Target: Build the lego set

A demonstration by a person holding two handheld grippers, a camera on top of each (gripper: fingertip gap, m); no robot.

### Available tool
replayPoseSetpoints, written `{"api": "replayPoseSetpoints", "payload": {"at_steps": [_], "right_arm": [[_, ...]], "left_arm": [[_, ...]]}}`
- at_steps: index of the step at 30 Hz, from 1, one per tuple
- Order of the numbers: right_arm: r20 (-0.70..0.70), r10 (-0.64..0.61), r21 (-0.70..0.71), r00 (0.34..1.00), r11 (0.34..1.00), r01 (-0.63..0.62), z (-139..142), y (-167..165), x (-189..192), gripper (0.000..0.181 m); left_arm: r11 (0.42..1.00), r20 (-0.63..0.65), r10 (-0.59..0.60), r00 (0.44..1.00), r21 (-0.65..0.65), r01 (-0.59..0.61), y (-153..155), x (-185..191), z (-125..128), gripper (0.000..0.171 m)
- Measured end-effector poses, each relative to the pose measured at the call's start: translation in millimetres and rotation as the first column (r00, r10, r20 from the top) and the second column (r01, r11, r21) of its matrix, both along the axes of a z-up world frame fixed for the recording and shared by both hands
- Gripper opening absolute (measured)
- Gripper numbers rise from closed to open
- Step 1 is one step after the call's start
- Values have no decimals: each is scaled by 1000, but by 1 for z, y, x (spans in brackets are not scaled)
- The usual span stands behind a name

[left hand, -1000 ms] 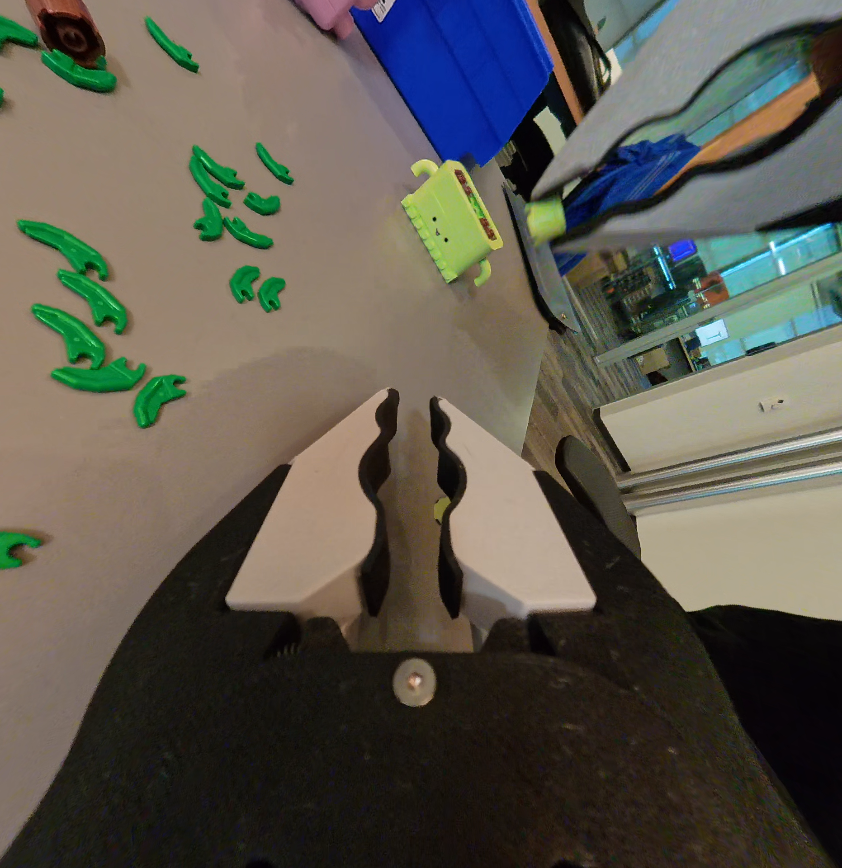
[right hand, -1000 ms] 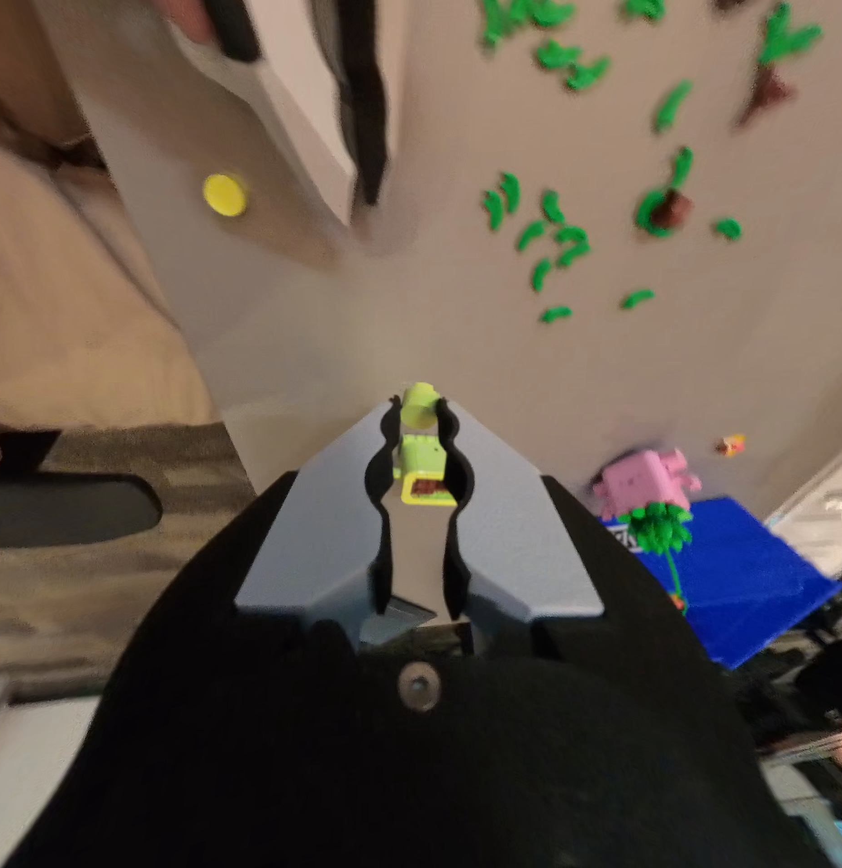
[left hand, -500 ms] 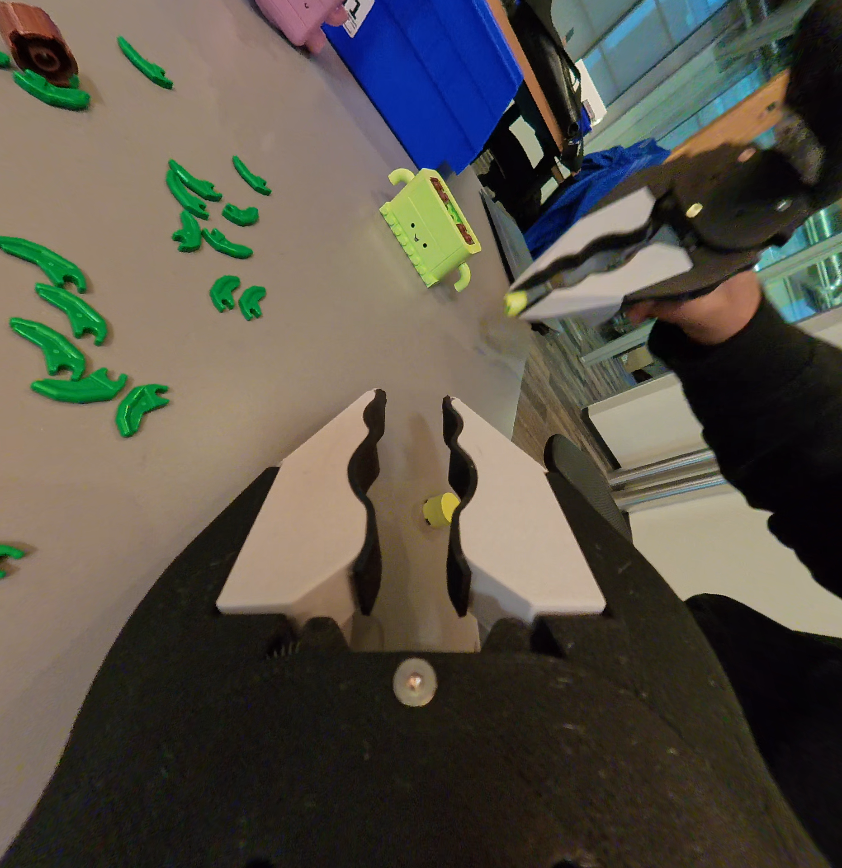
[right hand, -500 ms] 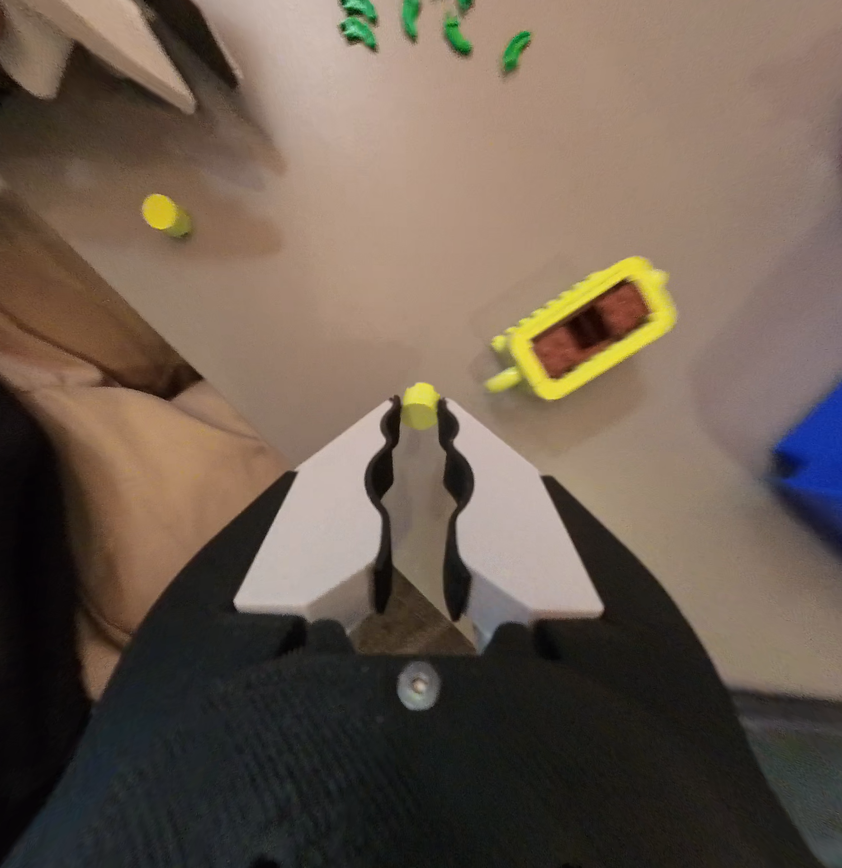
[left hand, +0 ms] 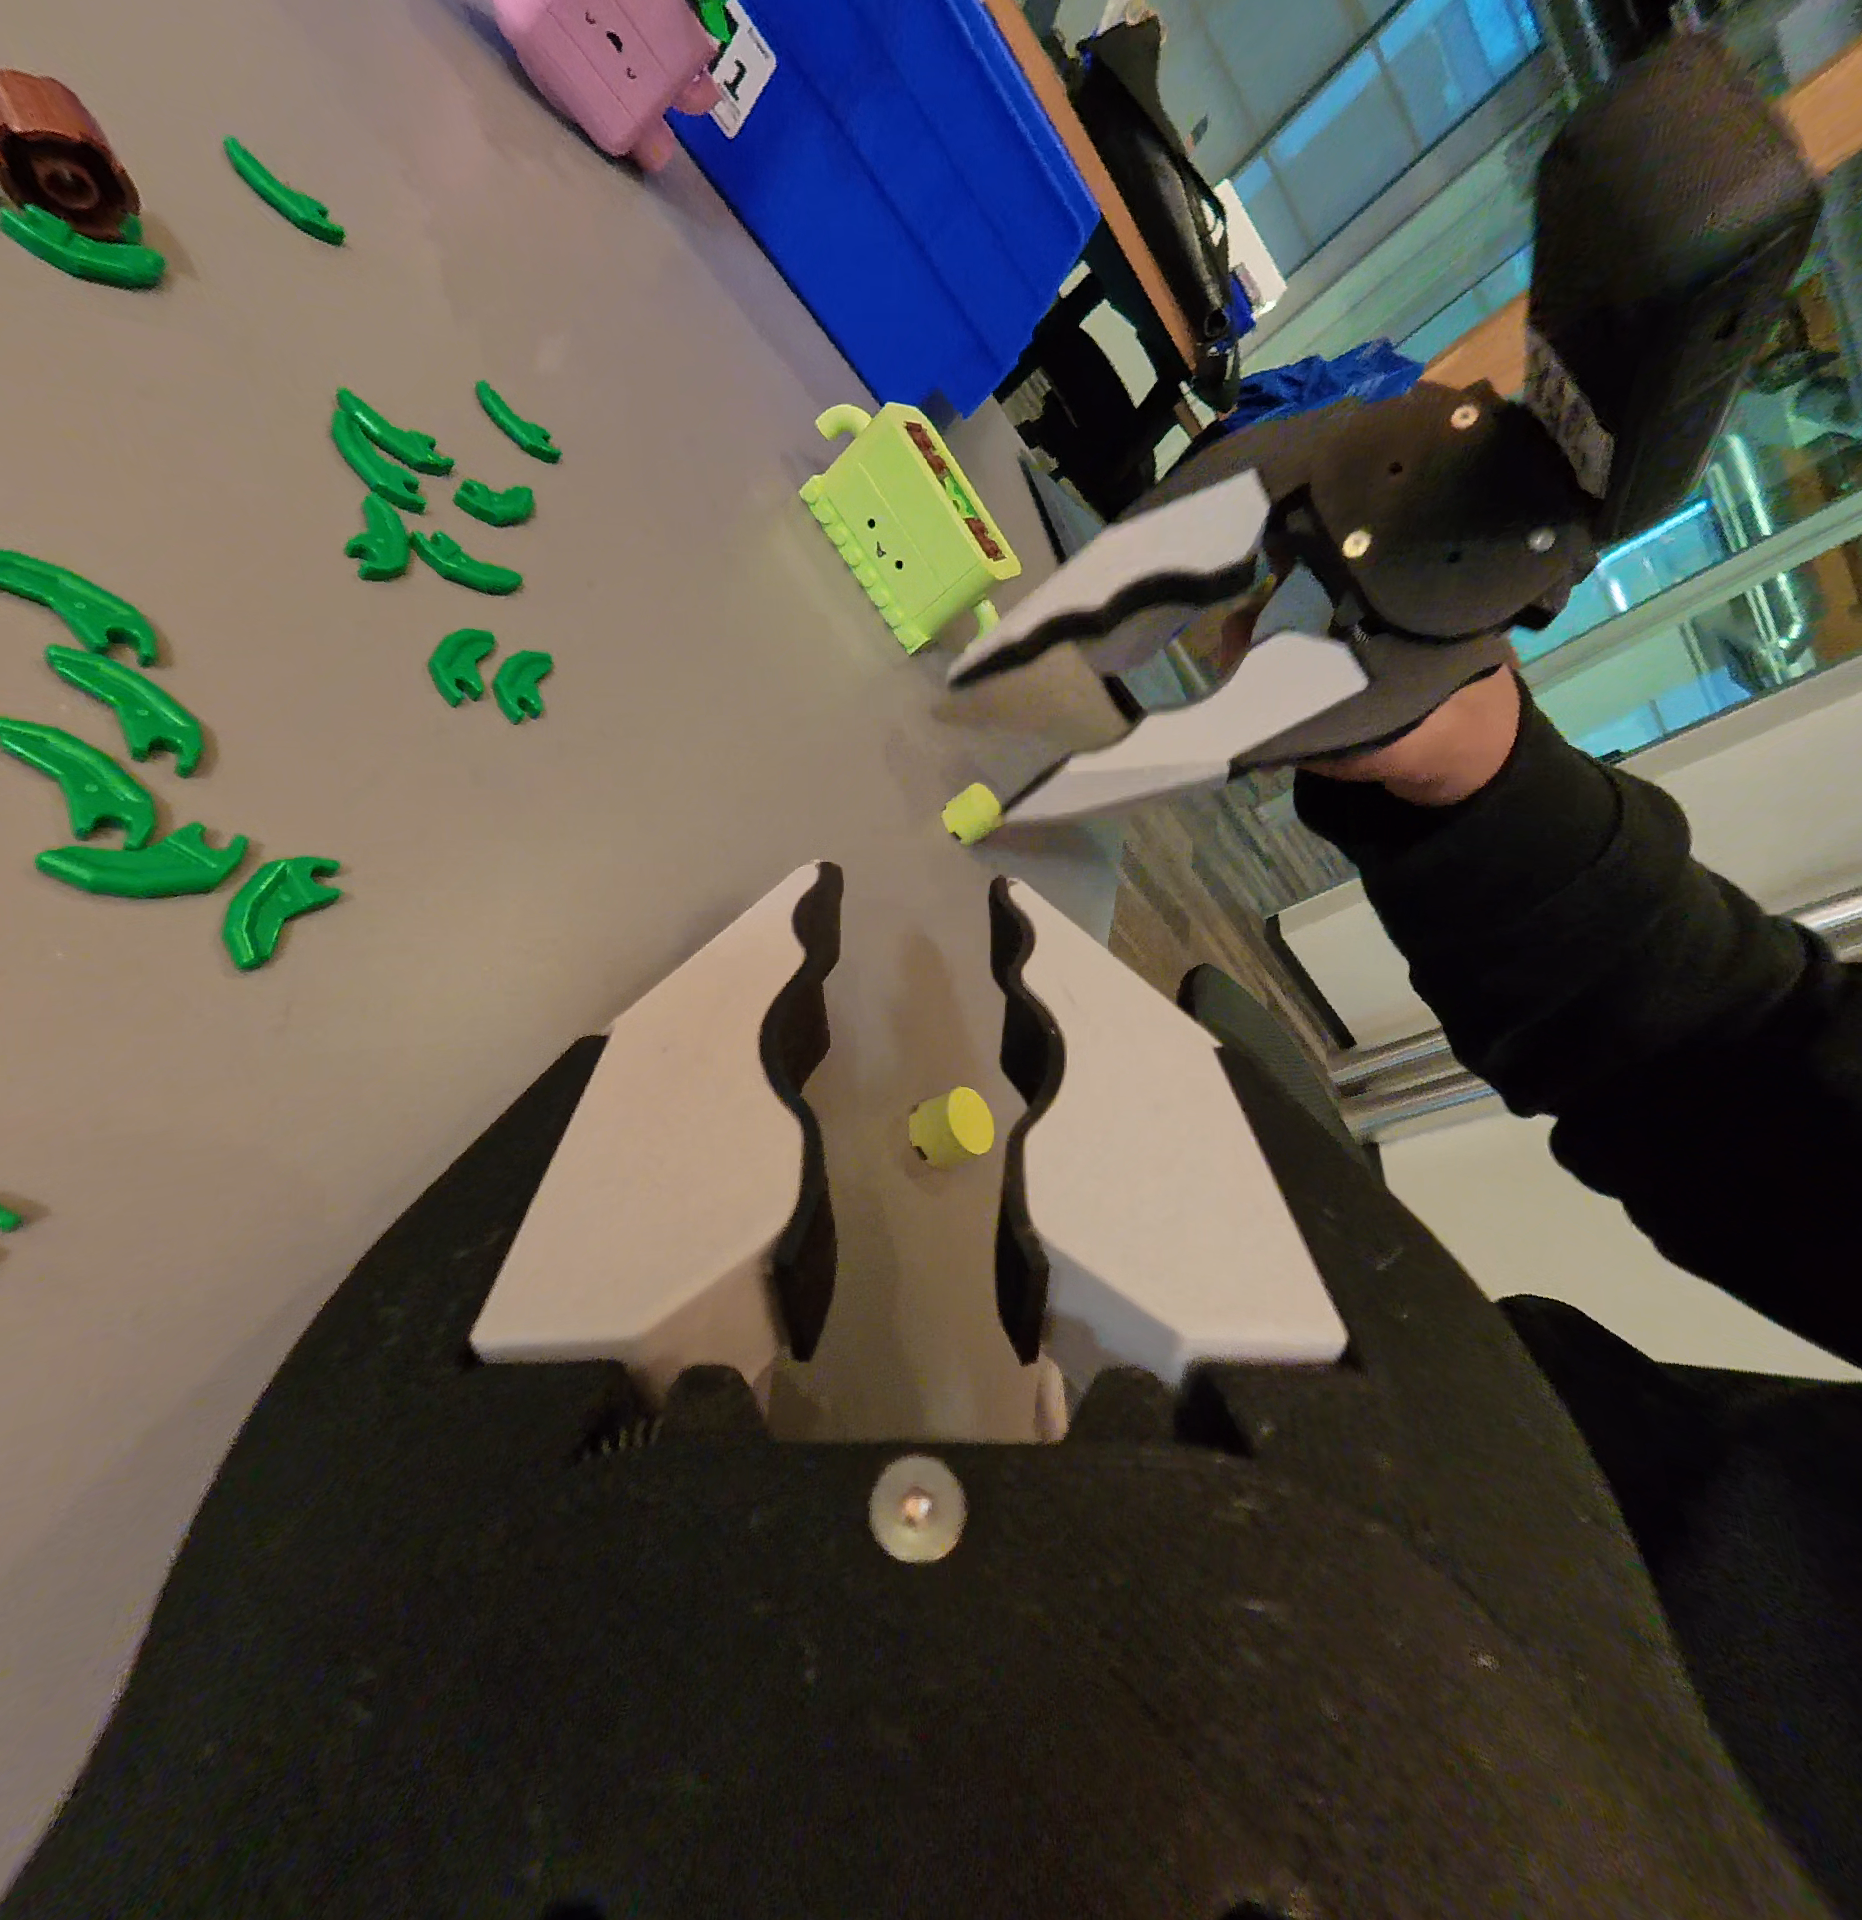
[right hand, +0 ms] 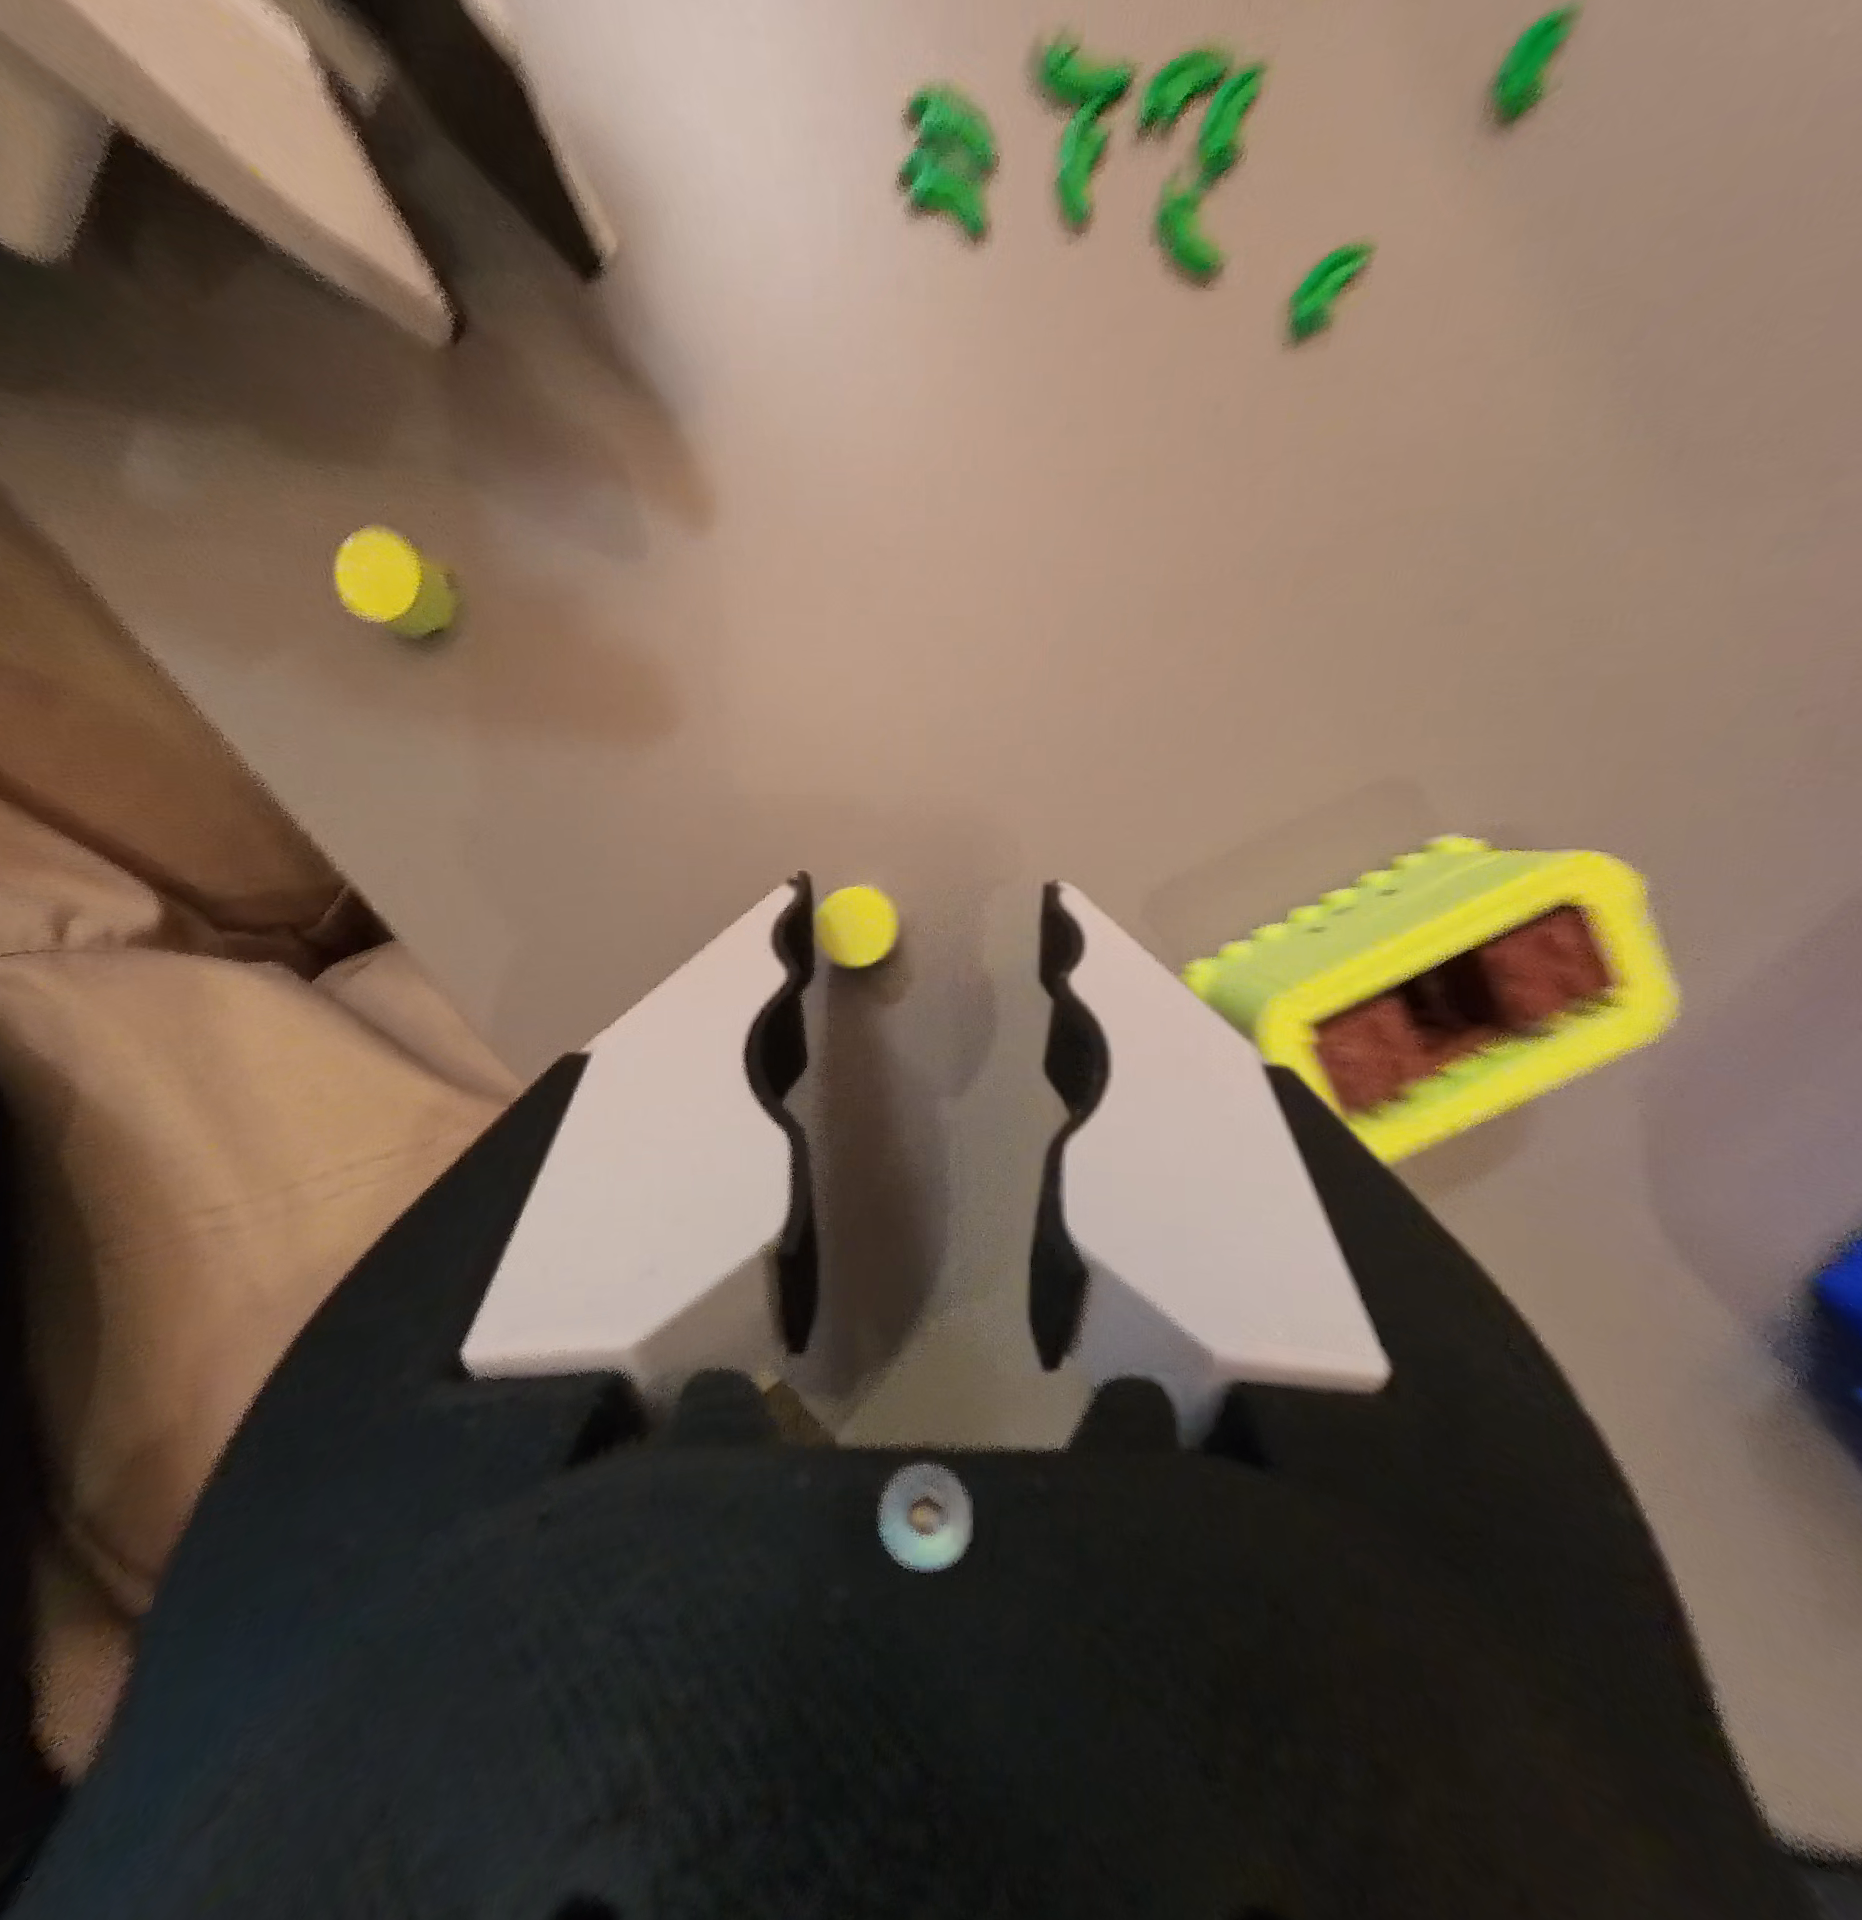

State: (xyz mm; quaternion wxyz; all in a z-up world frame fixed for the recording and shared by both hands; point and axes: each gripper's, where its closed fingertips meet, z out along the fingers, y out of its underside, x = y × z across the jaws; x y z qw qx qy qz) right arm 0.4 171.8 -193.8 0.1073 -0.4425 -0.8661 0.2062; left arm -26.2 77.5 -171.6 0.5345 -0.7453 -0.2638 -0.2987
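Note:
My left gripper (left hand: 911, 894) is open and low over the grey table (left hand: 615, 790). A small yellow-green round peg (left hand: 951, 1127) lies on the table between its fingers, apart from both. My right gripper (right hand: 924, 899) is open. A second yellow-green peg (right hand: 854, 928) sits against its left fingertip, and the right finger is clear of it. In the left wrist view this gripper (left hand: 984, 743) is at the right with that peg (left hand: 971, 812) at its lower tip. A lime-green box with brown bricks inside (right hand: 1446, 997) lies just right of it.
Several green leaf pieces (left hand: 407, 488) are scattered over the left of the table. A brown trunk piece (left hand: 54, 145), a pink box figure (left hand: 605, 62) and a blue bin (left hand: 885, 177) stand at the far side. The table edge runs close on the right. The left gripper's tips are roughly 11 centimetres from the right gripper's. My left gripper's tips are some 15 centimetres from the brown trunk piece (left hand: 54, 145).
My right gripper has opened and let go of the yellow-green peg, low by the lime box. My left gripper has opened wider around the other peg.

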Motion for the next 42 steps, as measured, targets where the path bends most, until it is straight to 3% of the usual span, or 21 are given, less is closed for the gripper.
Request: {"api": "replayPoseSetpoints", "payload": {"at_steps": [3, 5, 8, 11, 13, 14, 15, 18, 20, 22, 25, 29, 31, 36, 42], "right_arm": [[-197, -184, -87, 963, 982, 170, 41, 30, -28, 57], [-308, -396, -85, 865, 917, 390, 56, 75, -41, 81], [-329, -548, -100, 769, 830, 548, 40, 97, -38, 104], [-315, -569, -65, 760, 812, 581, 11, 93, -36, 103], [-332, -545, -4, 770, 817, 577, 2, 94, -37, 75], [-340, -531, -3, 776, 826, 564, 3, 92, -39, 46], [-346, -522, 10, 780, 829, 559, 5, 93, -40, 42], [-272, -439, -30, 857, 894, 448, 13, 73, -43, 41], [-177, -331, -157, 927, 939, 305, 21, 42, -42, 40], [-10, -210, -324, 978, 926, 196, 27, 11, -34, 40], [194, -106, -496, 975, 847, 191, 32, -14, -30, 40], [357, 85, -629, 930, 759, 172, 26, -43, -24, 40], [392, 138, -659, 910, 732, 173, 22, -53, -25, 40], [405, 145, -705, 903, 678, 208, 19, -54, -46, 40], [378, 92, -719, 921, 656, 229, 9, -37, -60, 37]], "left_arm": [[1000, 7, 7, 1000, 18, -7, -1, 0, 2, 27], [1000, 10, 8, 1000, 23, -8, -2, 0, 3, 27], [1000, 10, 6, 1000, 22, -7, -1, 0, 3, 27], [1000, 7, 7, 1000, 25, -7, -2, 0, 3, 27], [1000, 7, 6, 1000, 27, -6, -2, 0, 3, 27], [1000, 6, 4, 1000, 29, -5, -2, 0, 4, 27], [999, 5, 2, 1000, 33, -3, -2, 1, 4, 27], [999, 0, -10, 1000, 54, 10, -2, 3, 7, 28], [998, -13, -18, 1000, 67, 19, -2, 4, 10, 31], [996, -41, -23, 999, 90, 27, -2, 6, 15, 37], [993, -103, -16, 995, 113, 28, -1, 9, 21, 44], [994, -217, 10, 976, 109, 14, 2, 11, 25, 70], [994, -296, 29, 955, 106, 3, 3, 11, 28, 72], [998, -420, 22, 907, 66, 6, 6, 18, 27, 71], [997, -351, 30, 936, 77, -3, 5, 12, 27, 68]]}}
